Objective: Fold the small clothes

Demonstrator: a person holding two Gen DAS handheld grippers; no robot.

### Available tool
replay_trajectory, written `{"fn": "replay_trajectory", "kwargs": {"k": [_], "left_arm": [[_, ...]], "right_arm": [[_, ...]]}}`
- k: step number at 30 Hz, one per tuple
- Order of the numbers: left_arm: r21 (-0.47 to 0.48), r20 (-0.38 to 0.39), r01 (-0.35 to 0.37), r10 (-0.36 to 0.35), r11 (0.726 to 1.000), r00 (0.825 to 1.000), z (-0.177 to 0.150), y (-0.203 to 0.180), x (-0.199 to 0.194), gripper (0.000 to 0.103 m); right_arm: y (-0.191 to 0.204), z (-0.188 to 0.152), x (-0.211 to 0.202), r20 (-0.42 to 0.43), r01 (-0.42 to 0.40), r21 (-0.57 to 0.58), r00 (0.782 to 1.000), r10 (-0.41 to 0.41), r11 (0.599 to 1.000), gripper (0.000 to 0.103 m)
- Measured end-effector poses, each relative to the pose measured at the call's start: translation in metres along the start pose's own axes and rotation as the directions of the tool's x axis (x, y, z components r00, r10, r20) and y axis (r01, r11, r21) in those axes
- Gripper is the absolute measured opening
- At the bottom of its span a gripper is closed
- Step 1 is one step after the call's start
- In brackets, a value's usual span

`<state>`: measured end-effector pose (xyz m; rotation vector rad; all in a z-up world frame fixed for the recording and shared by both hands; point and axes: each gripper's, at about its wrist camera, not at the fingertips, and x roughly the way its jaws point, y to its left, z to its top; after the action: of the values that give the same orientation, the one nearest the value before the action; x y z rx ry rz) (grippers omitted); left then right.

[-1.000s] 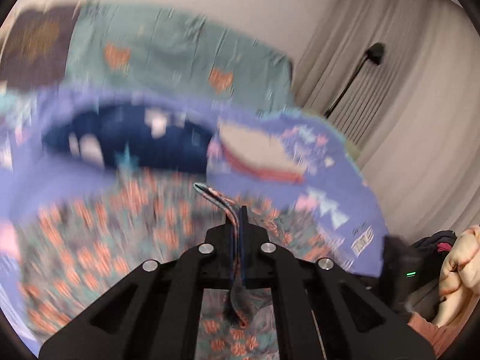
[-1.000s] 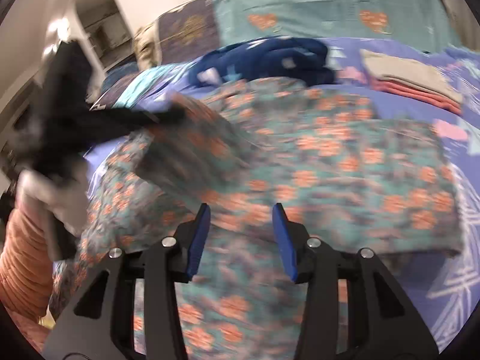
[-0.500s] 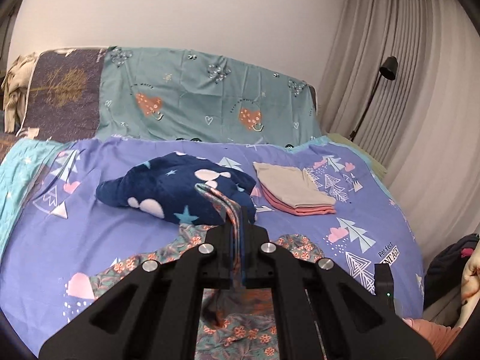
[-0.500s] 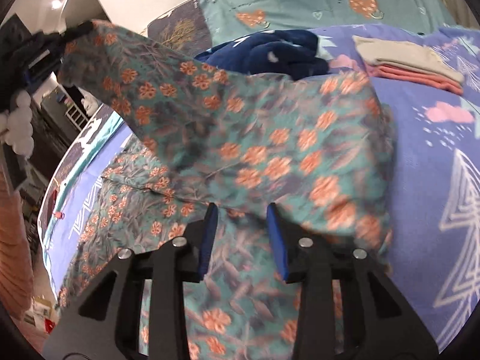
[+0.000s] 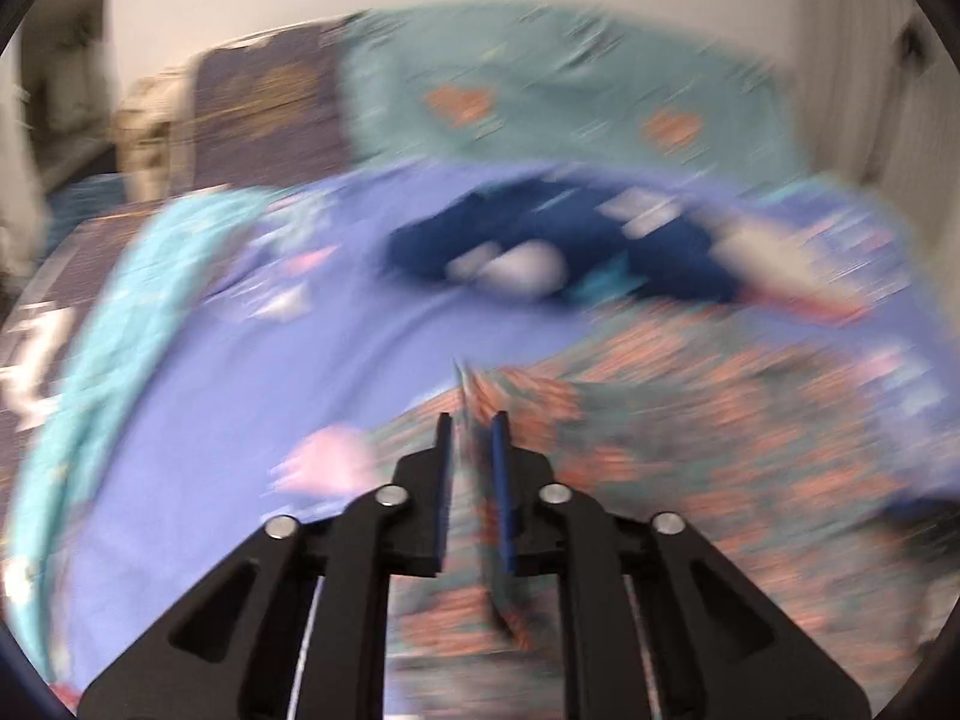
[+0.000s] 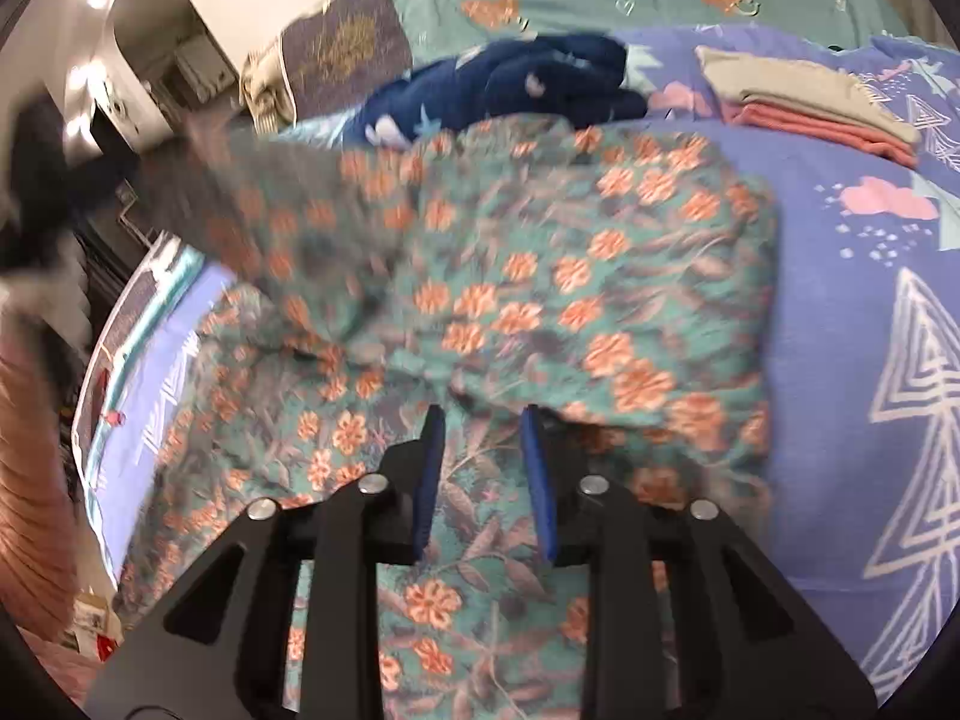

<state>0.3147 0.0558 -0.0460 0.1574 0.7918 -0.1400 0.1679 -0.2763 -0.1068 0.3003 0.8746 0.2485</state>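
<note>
Seen across the purple bedsheet, left to right from the right wrist view. Far left of the navy garment: a blurred dark shape, apparently the left gripper, with a raised corner of the floral garment stretching toward it. Just in front of the navy garment and touching its near edge: the floral garment, teal with orange flowers, folded over itself, one layer lying on a lower layer that spreads toward the camera. Right of the navy garment, near but apart: a folded stack, beige piece on top of a salmon one.

Right gripper: blue pads parted, hovering over the lower floral layer at the folded edge, cloth below the gap, no clear pinch visible.

Left wrist view, heavily blurred. Left gripper: jaws opening, narrow gap, a thin edge of floral garment standing between the pads; contact with the pads impossible to tell through the blur. Beyond it, the navy garment on the bedsheet.
</note>
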Motion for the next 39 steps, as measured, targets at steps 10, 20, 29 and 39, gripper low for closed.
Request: {"fn": "replay_trajectory", "kwargs": {"k": [10,20,29,39], "left_arm": [[0.027,-0.097,0.186,-0.183,0.982,0.978,-0.039,-0.041,0.041,0.036],[0.069,-0.084,0.148,-0.142,0.987,0.986,-0.062,-0.054,0.054,0.039],[0.070,-0.077,0.147,-0.142,0.987,0.987,-0.062,-0.056,0.053,0.040],[0.072,-0.078,0.148,-0.142,0.986,0.987,-0.062,-0.057,0.053,0.040]], "right_arm": [[-0.064,0.052,-0.024,0.079,0.060,0.133,0.994,-0.070,0.989,0.041],[-0.132,0.133,0.066,-0.145,0.021,0.330,0.989,0.029,0.944,0.068],[-0.091,0.139,0.038,0.015,0.706,-0.026,0.708,-0.706,0.707,0.000],[-0.100,0.139,0.038,-0.061,0.274,0.097,0.961,-0.269,0.957,0.049]]}}
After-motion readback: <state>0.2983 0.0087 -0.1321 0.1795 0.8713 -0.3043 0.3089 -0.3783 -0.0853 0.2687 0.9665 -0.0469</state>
